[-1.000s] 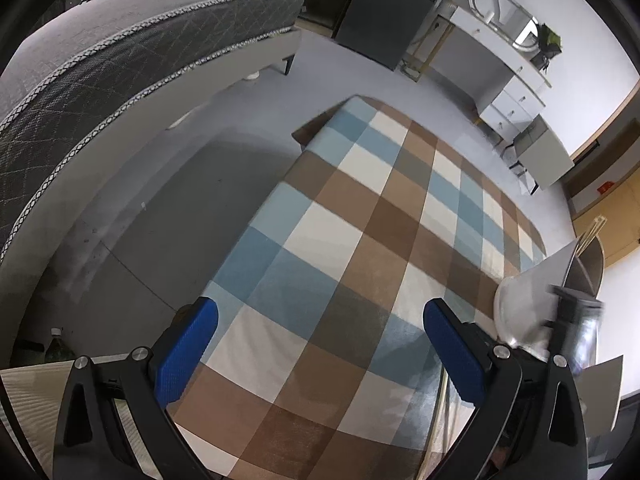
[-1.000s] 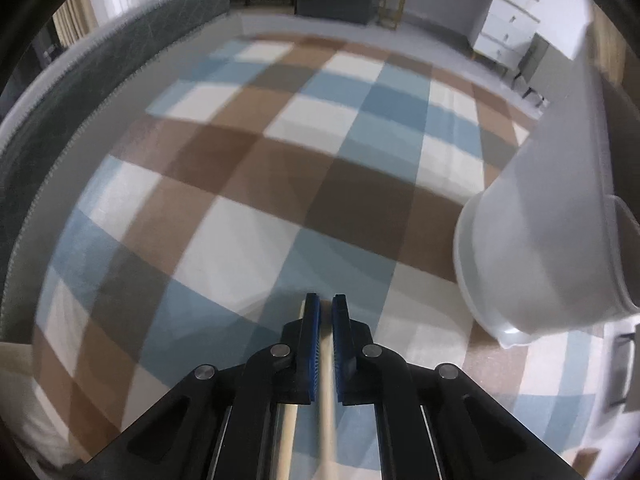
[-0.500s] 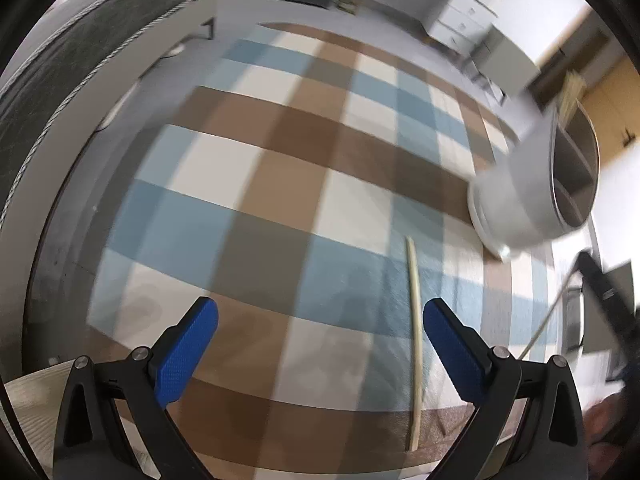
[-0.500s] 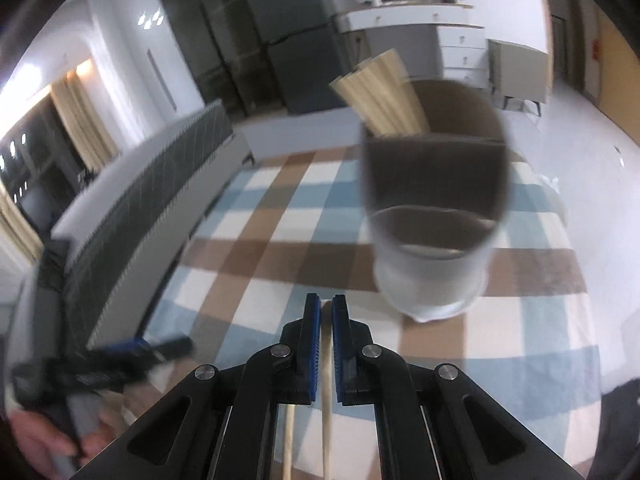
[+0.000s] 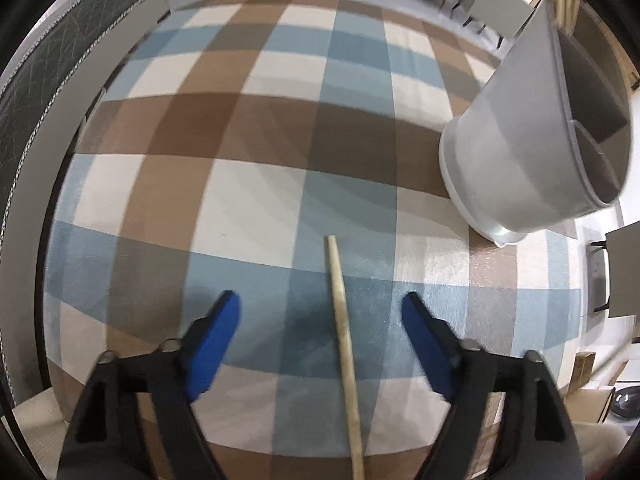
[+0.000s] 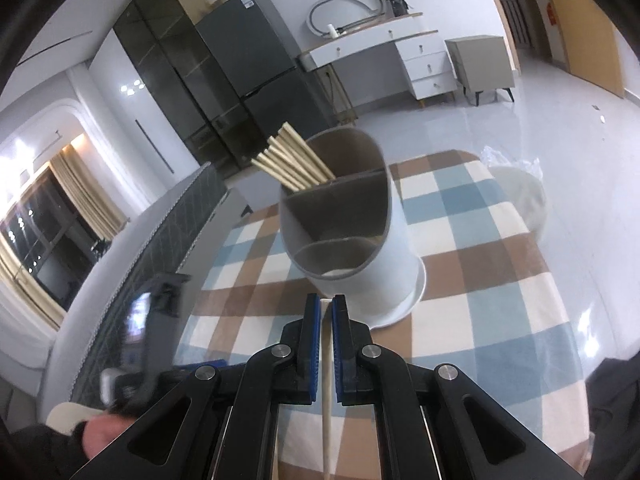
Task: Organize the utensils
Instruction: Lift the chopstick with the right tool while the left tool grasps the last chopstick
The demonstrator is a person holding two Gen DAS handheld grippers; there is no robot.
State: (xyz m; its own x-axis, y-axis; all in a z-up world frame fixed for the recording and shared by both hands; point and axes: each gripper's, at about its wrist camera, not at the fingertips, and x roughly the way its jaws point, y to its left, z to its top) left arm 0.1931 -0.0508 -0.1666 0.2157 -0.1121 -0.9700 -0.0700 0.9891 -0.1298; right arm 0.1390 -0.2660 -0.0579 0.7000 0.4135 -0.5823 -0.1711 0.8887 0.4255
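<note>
I am pointing my left hand-held gripper point(image 5: 320, 312) down at the checked cloth point(image 5: 256, 200) covering the surface, and its jaws are closing with a single chopstick point(image 5: 343, 332) lying flat on the cloth between them — the blue pads point(image 5: 420, 332) are not touching it yet. The chopstick is running lengthwise away from me, its far tip stopping short of the grey utensil holder point(image 5: 528, 152), which is standing to the right on the cloth.

My right hand-held gripper point(image 6: 326, 308) is clamped tight on a second chopstick point(image 6: 327, 392), which is running back between the pads toward me. It is hanging just in front of the utensil holder point(image 6: 352, 248) — a divided cup whose far compartment is holding a bundle of chopsticks point(image 6: 292, 160) leaning to the left, while the two nearer compartments are looking empty. A white bag point(image 6: 520, 188) is sitting beyond the surface's far right edge.
</note>
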